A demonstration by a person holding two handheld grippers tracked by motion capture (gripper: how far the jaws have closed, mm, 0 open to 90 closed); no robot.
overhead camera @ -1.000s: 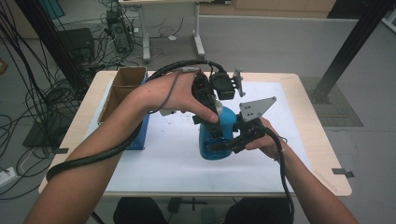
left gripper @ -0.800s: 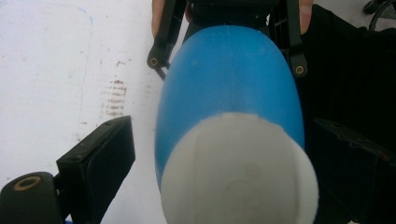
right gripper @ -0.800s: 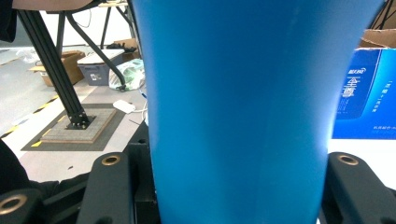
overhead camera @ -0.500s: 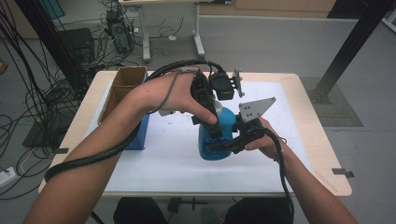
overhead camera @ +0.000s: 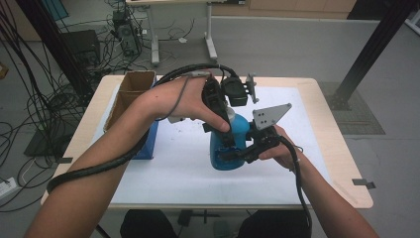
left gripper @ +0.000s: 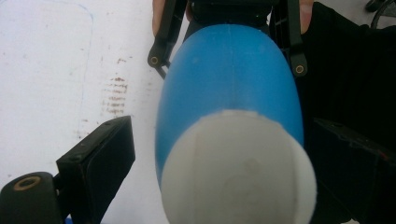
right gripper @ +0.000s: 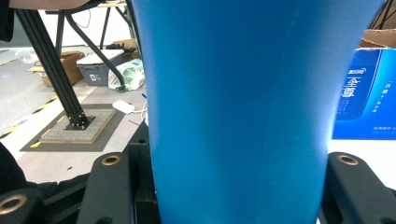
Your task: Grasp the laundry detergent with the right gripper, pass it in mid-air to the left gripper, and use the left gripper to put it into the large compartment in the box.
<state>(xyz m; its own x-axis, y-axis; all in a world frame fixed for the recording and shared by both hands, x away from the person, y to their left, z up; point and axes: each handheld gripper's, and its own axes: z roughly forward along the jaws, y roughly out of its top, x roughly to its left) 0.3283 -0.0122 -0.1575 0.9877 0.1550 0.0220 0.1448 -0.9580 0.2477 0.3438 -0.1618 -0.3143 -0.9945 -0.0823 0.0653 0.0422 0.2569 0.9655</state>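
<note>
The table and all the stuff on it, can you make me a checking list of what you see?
Surface: light wooden table under a white mat, faintly brown-stained.
Job's things: blue bottle with white cap, upright on the mat.
Clutter: open cardboard box above a blue box at the table's left.
Tongs: left tongs straddle the cap, jaws apart; right tongs hug the bottle's body.
Cables: black cable trails along the left forearm.
Surroundings: grey floor, cable tangle, black frame post.
</note>
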